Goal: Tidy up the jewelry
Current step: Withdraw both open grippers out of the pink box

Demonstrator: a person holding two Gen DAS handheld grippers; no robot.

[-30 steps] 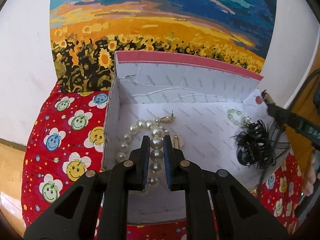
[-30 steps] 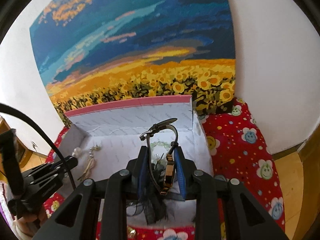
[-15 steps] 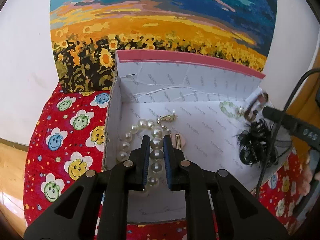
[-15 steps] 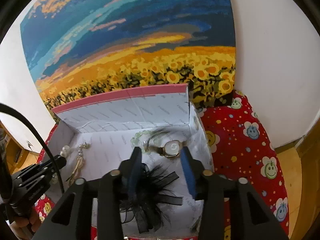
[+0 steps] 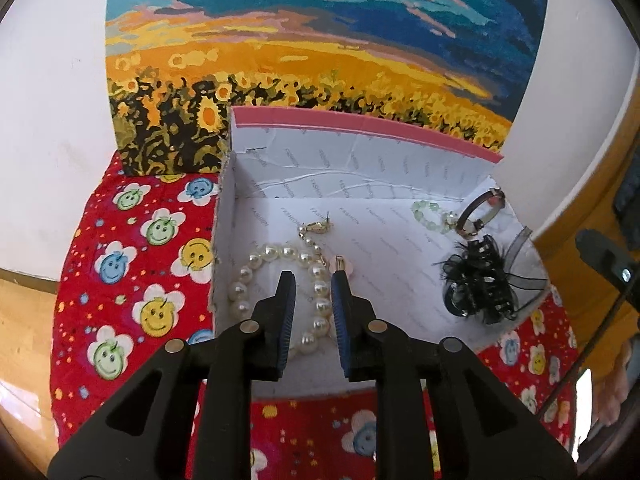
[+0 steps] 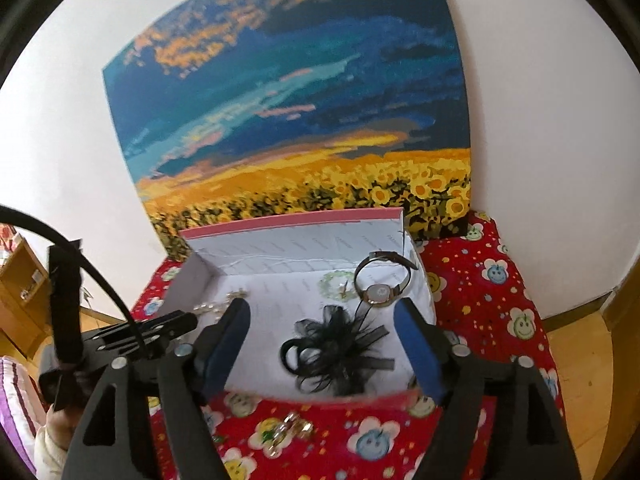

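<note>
Four jewelry pieces [image 5: 316,280] inside box [image 5: 360,152]

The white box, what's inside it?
Inside the white box lie a pearl necklace, a gold clasp, a green bead bracelet, a wristwatch and a black feathery hair clip. Whatever lies under the hair clip is hidden.

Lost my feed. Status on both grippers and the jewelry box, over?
Right gripper open, jaws just widened, nothing between; watch lying in box. Left gripper just eased open, pearl necklace between its fingers, lying loose. Nothing in the way.
</note>
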